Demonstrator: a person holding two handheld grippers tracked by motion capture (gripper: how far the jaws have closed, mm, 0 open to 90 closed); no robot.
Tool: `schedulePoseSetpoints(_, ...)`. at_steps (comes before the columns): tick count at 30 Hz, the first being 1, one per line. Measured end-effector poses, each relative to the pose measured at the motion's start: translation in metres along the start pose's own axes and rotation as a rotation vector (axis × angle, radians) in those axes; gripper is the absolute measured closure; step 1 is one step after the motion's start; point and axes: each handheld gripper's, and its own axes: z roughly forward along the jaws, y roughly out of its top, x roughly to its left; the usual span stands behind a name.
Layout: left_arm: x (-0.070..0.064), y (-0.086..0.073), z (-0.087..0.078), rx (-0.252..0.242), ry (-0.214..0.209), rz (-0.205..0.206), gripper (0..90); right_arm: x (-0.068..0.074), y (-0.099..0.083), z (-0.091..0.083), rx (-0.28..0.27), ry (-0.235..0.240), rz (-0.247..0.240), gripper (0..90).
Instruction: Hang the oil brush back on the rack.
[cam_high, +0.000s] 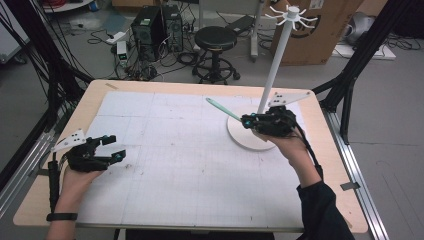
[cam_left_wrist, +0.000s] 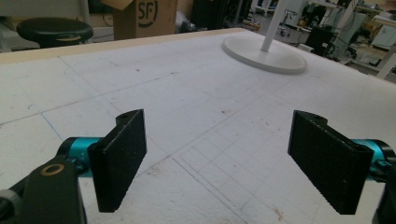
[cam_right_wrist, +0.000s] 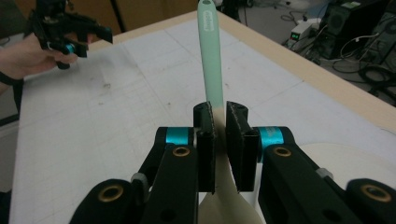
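Observation:
A spatula (cam_high: 222, 109) with a mint-green handle (cam_right_wrist: 210, 51) and a cream head (cam_right_wrist: 224, 200) is clamped between the jaws of my right gripper (cam_high: 245, 120) (cam_right_wrist: 220, 126). Its handle points away toward the table's far left and sits above the mat. That gripper hovers over the round base (cam_high: 245, 137) of a white stand, whose pole (cam_high: 277, 55) carries a ring of hooks (cam_high: 292, 15) at the top. My left gripper (cam_high: 116, 147) (cam_left_wrist: 219, 158) rests low at the table's left side, jaws wide apart and holding nothing. It is also visible far off (cam_right_wrist: 70, 30).
A white gridded mat (cam_high: 185, 165) covers the wooden table (cam_high: 45, 190). The stand's base (cam_left_wrist: 266, 56) lies ahead and right of the left gripper. Beyond the far edge are a black stool (cam_high: 215, 40), computer towers (cam_high: 155, 27) and a cardboard box (cam_high: 320, 35).

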Motion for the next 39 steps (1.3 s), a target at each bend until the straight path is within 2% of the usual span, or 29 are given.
schedulePoseSetpoints(8,0.0,0.0,0.0,-0.007,0.002,-0.006,20.0,0.0,0.003,-0.054,-0.063,-0.049,0.012,82.8)
schedulePoseSetpoints(23,0.0,-0.001,0.003,0.006,0.0,-0.006,20.0,0.003,0.021,-0.139,-0.142,-0.167,0.02,82.8)
schedulePoseSetpoints(30,-0.001,-0.002,0.005,0.014,-0.002,-0.006,20.1,0.004,0.031,-0.172,-0.179,-0.219,0.021,82.8)
schedulePoseSetpoints(39,-0.002,-0.002,0.006,0.014,-0.002,-0.009,20.0,0.002,0.041,-0.201,-0.221,-0.27,0.023,82.8)
